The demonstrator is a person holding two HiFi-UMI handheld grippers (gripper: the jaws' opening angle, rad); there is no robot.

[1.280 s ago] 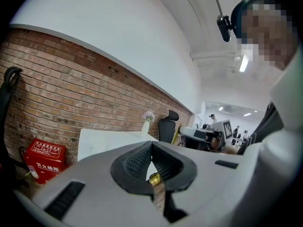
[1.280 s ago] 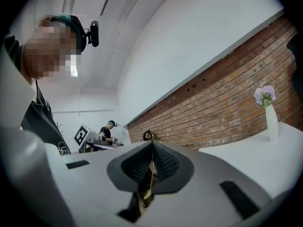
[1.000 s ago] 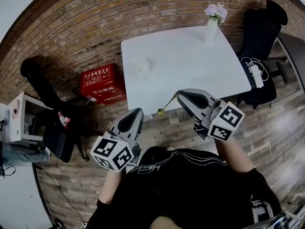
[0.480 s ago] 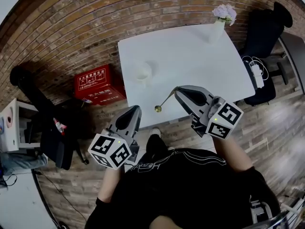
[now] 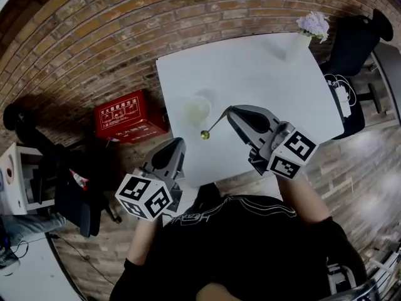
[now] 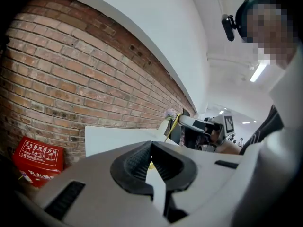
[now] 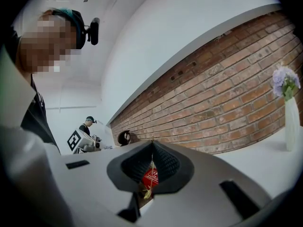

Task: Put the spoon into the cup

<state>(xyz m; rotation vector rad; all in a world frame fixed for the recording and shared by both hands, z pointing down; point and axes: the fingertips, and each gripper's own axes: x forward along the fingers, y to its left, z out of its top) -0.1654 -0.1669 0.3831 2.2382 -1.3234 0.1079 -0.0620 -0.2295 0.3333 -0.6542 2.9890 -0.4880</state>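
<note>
Gold spoon (image 5: 205,134), clamped in right gripper (image 5: 231,110), near cup (image 5: 196,110)

Glossy golden metal spoon (image 5: 214,123), smooth matt white table (image 5: 263,74), rough red brick wall (image 5: 125,36), wood-plank floor (image 5: 357,158)

Red brick wall (image 5: 188,5) behind a white square table (image 5: 263,86). Wood-plank floor (image 5: 376,155) to the right, glossy with reflected light. Red box (image 5: 125,118) at the wall's foot, near the table's left side. Black chair (image 5: 354,39) by the far right corner. White ceiling, strip light (image 6: 258,72).
</note>
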